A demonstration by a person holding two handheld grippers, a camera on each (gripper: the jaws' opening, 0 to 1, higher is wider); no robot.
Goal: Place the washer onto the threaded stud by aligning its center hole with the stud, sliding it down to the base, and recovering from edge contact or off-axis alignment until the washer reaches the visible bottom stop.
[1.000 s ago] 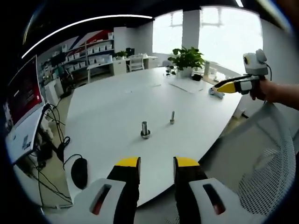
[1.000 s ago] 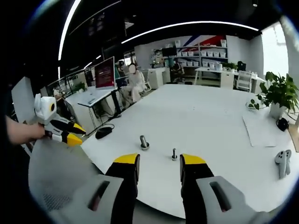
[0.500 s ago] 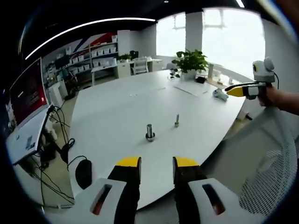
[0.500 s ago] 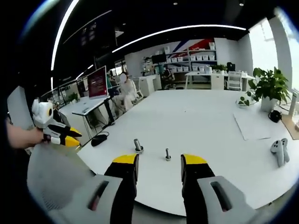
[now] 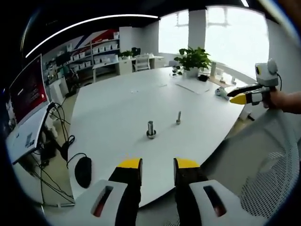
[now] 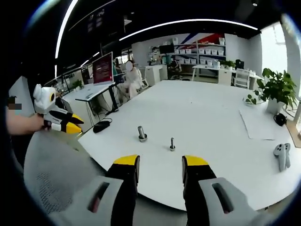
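While both grippers gape empty, right gripper view adds a seated person

Room bright. Daylight floods through blown-out windows; a ceiling light strip glows overhead. White table sheens softly, faint shadows. Fisheye bends the edges; far shelves slightly soft.

Potted plant, computer mouse
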